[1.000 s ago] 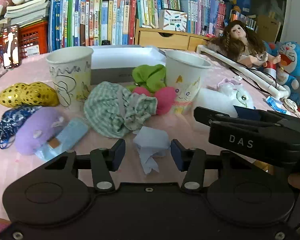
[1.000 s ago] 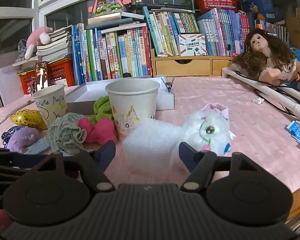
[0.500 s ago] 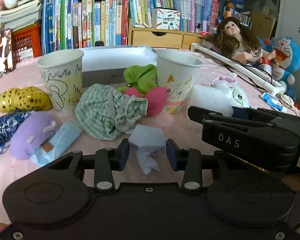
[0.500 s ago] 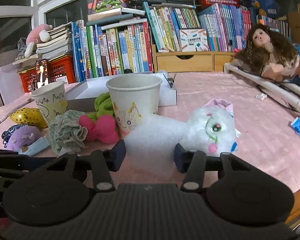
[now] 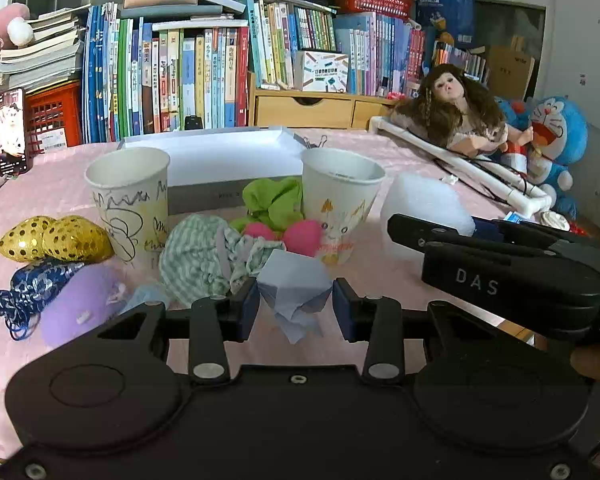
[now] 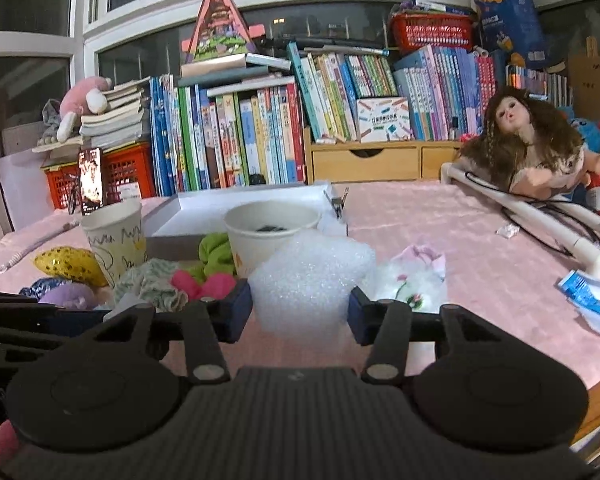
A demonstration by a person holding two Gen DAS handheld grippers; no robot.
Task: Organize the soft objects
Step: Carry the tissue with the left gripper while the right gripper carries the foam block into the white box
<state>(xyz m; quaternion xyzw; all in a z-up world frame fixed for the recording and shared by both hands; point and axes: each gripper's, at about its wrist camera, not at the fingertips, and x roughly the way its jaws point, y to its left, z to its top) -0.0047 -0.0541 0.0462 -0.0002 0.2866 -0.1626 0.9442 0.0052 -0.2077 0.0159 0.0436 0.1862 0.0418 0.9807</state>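
Observation:
My left gripper point(image 5: 295, 306) is shut on a crumpled pale blue tissue point(image 5: 294, 284), which hangs a little above the pink tablecloth point(image 5: 40, 184). My right gripper point(image 6: 300, 312) is shut on a white foam block point(image 6: 308, 276), also raised off the table. In the left wrist view that foam block point(image 5: 424, 208) shows beside the cat-print paper cup point(image 5: 340, 200). A green checked cloth point(image 5: 204, 256), a pink bow point(image 5: 300, 236) and a green cloth point(image 5: 274, 200) lie between that cup and a scribbled paper cup point(image 5: 132, 200).
A gold spotted heart point(image 5: 56, 238), a blue brocade pouch point(image 5: 32, 288) and a purple plush point(image 5: 84, 304) lie at the left. A white box point(image 5: 220, 156) sits behind the cups. A white plush toy point(image 6: 412, 280), a doll point(image 6: 532, 148) and white tubing point(image 6: 540, 216) are on the right.
Both grippers closed, the left on the blue tissue and the right on the foam block. Both then rose, lifting their things off the tablecloth.

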